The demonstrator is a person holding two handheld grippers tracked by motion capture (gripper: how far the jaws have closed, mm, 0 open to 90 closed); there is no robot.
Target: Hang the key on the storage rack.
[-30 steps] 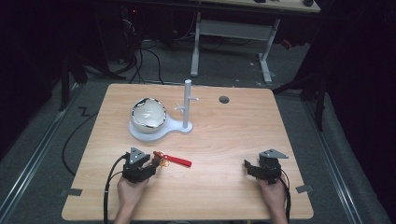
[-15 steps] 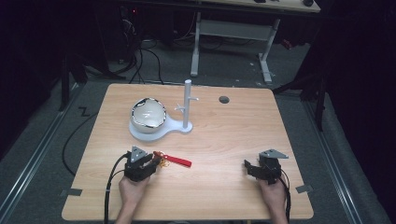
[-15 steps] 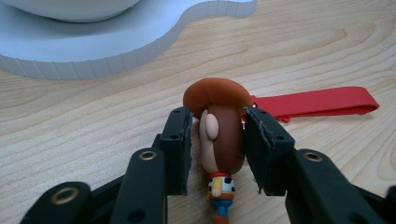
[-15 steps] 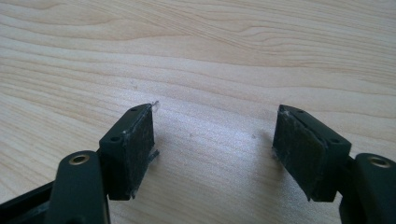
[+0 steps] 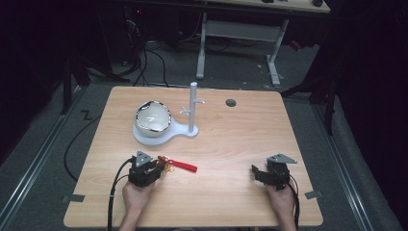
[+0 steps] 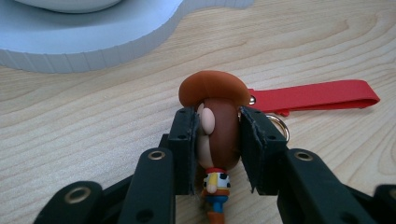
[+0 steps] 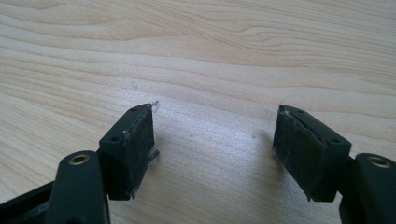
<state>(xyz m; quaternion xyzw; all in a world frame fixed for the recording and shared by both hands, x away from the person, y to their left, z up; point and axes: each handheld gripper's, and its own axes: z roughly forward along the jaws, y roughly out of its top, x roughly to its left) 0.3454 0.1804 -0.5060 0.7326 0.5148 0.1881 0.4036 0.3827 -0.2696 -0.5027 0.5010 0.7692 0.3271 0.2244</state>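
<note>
Brown-hatted cowboy keychain (image 6: 217,126) pinched between pads of just-closed left hand-held gripper (image 6: 217,149), on table

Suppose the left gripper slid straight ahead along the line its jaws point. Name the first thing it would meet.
The left gripper, shut on the cowboy figure keychain, points at the white stand base. Its thick edge looks like the first obstacle, with bare table before it. The red strap lies off to the side.
</note>
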